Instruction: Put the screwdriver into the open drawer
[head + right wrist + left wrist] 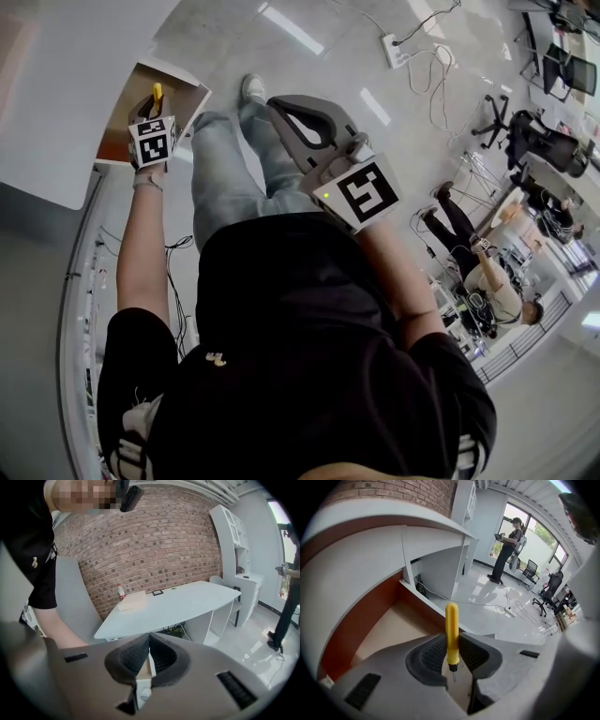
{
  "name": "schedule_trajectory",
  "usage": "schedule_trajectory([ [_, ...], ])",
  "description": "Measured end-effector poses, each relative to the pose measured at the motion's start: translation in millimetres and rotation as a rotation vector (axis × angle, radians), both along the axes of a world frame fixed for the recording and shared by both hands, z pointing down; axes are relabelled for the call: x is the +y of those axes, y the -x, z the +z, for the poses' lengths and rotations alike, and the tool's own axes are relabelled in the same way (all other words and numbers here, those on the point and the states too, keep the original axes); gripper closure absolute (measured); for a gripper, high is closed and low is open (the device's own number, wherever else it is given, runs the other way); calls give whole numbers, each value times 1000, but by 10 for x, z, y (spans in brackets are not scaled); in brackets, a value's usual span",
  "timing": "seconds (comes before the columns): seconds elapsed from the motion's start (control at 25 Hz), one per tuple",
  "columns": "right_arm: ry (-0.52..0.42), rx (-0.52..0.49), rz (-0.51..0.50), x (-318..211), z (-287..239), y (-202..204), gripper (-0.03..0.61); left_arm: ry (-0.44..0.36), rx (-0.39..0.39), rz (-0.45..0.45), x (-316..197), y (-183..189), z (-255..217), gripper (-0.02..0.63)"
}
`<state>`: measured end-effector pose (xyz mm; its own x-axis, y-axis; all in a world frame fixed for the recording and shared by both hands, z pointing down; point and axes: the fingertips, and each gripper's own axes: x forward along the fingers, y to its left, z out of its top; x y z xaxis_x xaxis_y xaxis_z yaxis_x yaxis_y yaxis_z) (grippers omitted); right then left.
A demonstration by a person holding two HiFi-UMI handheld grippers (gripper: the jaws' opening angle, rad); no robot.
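The yellow-handled screwdriver [451,634] stands upright between my left gripper's [451,649] dark pads, with its handle pointing away and its short metal tip toward the camera. The left gripper is shut on it. In the head view this gripper [155,103] holds the screwdriver [157,93] over the open drawer [192,98]. The drawer's pale wooden floor [389,627] and reddish side wall [361,620] lie right beyond the jaws. My right gripper [286,108] hangs over the person's legs, away from the drawer. Its jaws [149,639] are shut with nothing between them.
The drawer sits under a white desk top [66,84]. A power strip [395,49] and cables lie on the glossy floor. Office chairs [497,117] and other people [487,272] are at the right. A white desk [183,602] stands before a brick wall [154,545].
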<state>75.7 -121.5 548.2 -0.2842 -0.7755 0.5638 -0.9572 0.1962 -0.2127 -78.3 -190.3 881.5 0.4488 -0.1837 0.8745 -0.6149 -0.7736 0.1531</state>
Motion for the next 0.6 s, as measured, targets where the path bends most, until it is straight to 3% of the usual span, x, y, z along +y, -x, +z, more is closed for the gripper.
schedule_trajectory([
  [0.6,90,-13,63,102,432,-153,568,76,-94,-64,-119,93,826,531],
])
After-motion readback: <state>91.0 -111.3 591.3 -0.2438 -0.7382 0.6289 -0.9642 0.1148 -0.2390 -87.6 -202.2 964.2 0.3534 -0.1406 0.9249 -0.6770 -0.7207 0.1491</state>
